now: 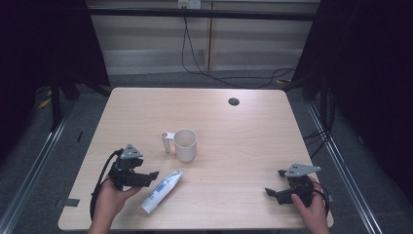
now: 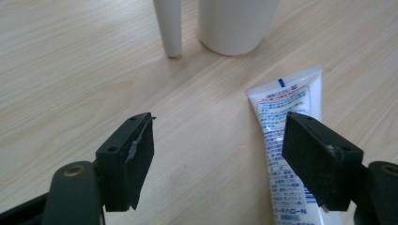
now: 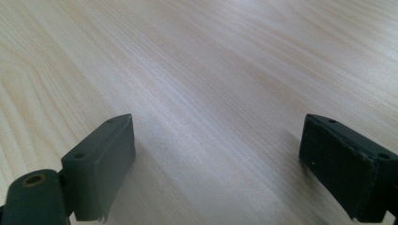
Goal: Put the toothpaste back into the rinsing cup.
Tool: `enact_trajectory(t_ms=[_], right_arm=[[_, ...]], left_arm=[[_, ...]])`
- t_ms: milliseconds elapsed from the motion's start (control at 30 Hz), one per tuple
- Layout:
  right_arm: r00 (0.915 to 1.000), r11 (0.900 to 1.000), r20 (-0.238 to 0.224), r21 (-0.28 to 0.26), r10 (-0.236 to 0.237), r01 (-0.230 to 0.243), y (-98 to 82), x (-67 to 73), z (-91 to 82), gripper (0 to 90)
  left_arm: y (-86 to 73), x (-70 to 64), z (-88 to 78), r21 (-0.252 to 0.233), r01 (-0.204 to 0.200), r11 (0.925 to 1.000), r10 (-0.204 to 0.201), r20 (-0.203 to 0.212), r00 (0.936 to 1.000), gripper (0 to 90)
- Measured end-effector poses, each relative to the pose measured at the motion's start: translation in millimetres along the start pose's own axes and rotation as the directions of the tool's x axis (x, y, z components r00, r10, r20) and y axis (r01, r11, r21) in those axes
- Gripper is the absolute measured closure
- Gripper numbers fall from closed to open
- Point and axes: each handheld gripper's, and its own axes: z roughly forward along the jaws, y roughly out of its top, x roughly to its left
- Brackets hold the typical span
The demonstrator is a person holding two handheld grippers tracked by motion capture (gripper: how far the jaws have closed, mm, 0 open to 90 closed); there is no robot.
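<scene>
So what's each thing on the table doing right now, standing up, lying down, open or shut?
Mug: standing upright, mouth up, handle toward the left of the high view, nothing visible inside.
Tube: lying flat on the table, untouched, just in front of the mug.
Left gripper: jaws open, nothing between them, right beside the tube.
Right gripper: jaws open, nothing between them, bare wood beneath.
</scene>
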Motion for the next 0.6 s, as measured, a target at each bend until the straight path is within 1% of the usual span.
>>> enact_trajectory(t_ms=[33, 100, 133, 167, 233, 300, 333, 367, 400, 467, 500, 533, 600], right_arm=[[1.0000, 1.000, 0.000, 0.000, 0.000, 0.000, 0.0, 0.0, 0.0, 10.6], [1.0000, 1.000, 0.000, 0.000, 0.000, 0.000, 0.0, 0.0, 0.0, 10.6], [1.0000, 1.000, 0.000, 0.000, 0.000, 0.000, 0.0, 0.0, 0.0, 10.6], [1.0000, 1.000, 0.000, 0.000, 0.000, 0.000, 0.0, 0.0, 0.0, 10.6], [1.0000, 1.000, 0.000, 0.000, 0.000, 0.000, 0.0, 0.0, 0.0, 10.6], [1.0000, 1.000, 0.000, 0.000, 0.000, 0.000, 0.0, 0.0, 0.0, 10.6], [1.0000, 1.000, 0.000, 0.000, 0.000, 0.000, 0.0, 0.0, 0.0, 10.6], [1.0000, 1.000, 0.000, 0.000, 0.000, 0.000, 0.0, 0.0, 0.0, 10.6], [1.0000, 1.000, 0.000, 0.000, 0.000, 0.000, 0.0, 0.0, 0.0, 10.6], [1.0000, 1.000, 0.000, 0.000, 0.000, 0.000, 0.0, 0.0, 0.0, 10.6], [1.0000, 1.000, 0.000, 0.000, 0.000, 0.000, 0.0, 0.0, 0.0, 10.6], [1.0000, 1.000, 0.000, 0.000, 0.000, 0.000, 0.0, 0.0, 0.0, 10.6], [1.0000, 1.000, 0.000, 0.000, 0.000, 0.000, 0.0, 0.0, 0.0, 10.5]], left_arm=[[0.7, -1.0, 0.6, -0.008, 0.003, 1.0000, -0.003, -0.006, 1.0000, 25.7], [1.5, -1.2, 0.9, -0.007, 0.003, 1.0000, -0.003, 0.000, 1.0000, 25.4], [2.4, -1.2, 1.1, -0.005, 0.002, 1.0000, -0.002, 0.019, 0.9998, 25.4], [3.1, -2.7, 1.7, -0.006, 0.007, 1.0000, -0.007, 0.026, 0.9996, 26.4], [4.3, -4.4, 2.1, 0.001, 0.001, 1.0000, -0.001, 0.020, 0.9998, 26.6], [5.4, -6.7, 2.7, -0.007, 0.003, 1.0000, -0.003, 0.021, 0.9998, 26.4], [6.0, -7.5, 2.8, -0.006, -0.009, 0.9999, 0.009, 0.018, 0.9998, 25.7], [6.5, -9.2, 3.4, -0.007, -0.011, 0.9999, 0.011, 0.020, 0.9997, 25.1], [6.6, -10.5, 4.4, -0.008, -0.015, 0.9999, 0.015, 0.031, 0.9994, 24.9], [7.2, -13.1, 6.2, 0.006, -0.024, 0.9997, 0.023, 0.037, 0.9990, 24.6], [7.0, -14.5, 7.9, 0.000, -0.021, 0.9998, 0.021, 0.037, 0.9991, 24.2], [7.2, -15.0, 8.6, 0.007, -0.024, 0.9997, 0.024, 0.040, 0.9989, 24.1], [7.2, -16.3, 11.1, 0.016, -0.016, 0.9997, 0.015, 0.055, 0.9983, 24.1]])
